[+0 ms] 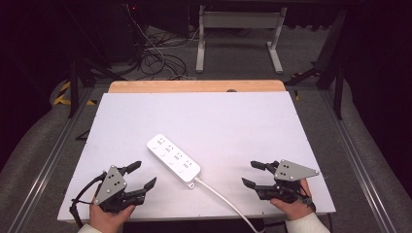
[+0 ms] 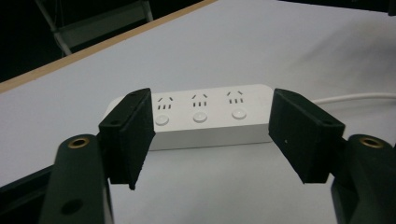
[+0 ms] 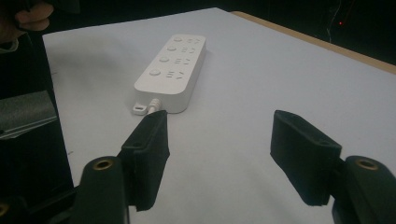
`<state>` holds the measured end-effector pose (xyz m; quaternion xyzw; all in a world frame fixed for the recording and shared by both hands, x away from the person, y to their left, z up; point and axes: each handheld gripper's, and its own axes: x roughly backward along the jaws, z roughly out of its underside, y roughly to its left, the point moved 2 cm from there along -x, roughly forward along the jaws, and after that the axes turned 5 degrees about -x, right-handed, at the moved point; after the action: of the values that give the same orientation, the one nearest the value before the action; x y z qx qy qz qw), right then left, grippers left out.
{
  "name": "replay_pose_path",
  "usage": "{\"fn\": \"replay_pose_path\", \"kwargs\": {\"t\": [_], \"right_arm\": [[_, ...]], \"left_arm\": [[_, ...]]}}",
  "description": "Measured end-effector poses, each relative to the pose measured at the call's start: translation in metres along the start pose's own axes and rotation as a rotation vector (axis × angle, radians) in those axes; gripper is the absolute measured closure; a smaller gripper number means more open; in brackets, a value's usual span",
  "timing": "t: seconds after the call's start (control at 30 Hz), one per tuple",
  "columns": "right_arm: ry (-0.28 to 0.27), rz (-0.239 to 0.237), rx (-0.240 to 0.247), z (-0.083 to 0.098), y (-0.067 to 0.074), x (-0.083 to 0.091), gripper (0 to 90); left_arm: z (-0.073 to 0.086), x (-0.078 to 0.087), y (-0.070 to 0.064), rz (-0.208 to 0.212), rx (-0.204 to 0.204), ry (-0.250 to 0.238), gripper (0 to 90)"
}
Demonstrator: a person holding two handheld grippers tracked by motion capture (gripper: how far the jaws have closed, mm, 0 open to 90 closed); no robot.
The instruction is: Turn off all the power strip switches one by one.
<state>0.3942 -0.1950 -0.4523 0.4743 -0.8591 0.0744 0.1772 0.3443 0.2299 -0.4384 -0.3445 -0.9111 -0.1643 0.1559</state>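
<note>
Power strip [image 1: 173, 164] lies diagonally on the white table [image 1: 243, 121], between the two tools and touching neither. Left tool [image 1: 141, 177] and right tool [image 1: 252, 173] both hold their jaws spread on nothing. Its white cable [image 1: 223, 200] runs off the near table edge, its end cut off. Socket markings are too small to read.

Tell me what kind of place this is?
Probably a lab or recording workspace: a white board laid on a wooden table, loose cables on grey carpet, a bare desk frame behind, dark surroundings.
</note>
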Motion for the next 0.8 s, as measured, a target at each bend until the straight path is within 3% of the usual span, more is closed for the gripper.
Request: {"fn": "replay_pose_path", "kwargs": {"t": [0.23, 0.37, 0.67, 0.8], "right_arm": [[-0.019, -0.016, 0.0, 0.0, 0.0, -0.001, 39.4], [-0.017, -0.044, 0.002, 0.0, 0.002, -0.001, 46.5], [-0.014, -0.059, -0.003, 0.001, 0.0, -0.001, 46.3], [-0.012, -0.06, -0.004, 0.002, 0.0, -0.001, 46.4]], "left_arm": [[-0.007, -0.005, 0.003, 0.015, 0.014, 0.017, 39.3], [-0.014, -0.014, 0.004, 0.039, 0.006, 0.037, 42.4], [-0.027, -0.035, 0.001, 0.074, -0.003, 0.047, 43.9], [-0.033, -0.045, 0.0, 0.099, 0.015, 0.043, 44.3]]}}
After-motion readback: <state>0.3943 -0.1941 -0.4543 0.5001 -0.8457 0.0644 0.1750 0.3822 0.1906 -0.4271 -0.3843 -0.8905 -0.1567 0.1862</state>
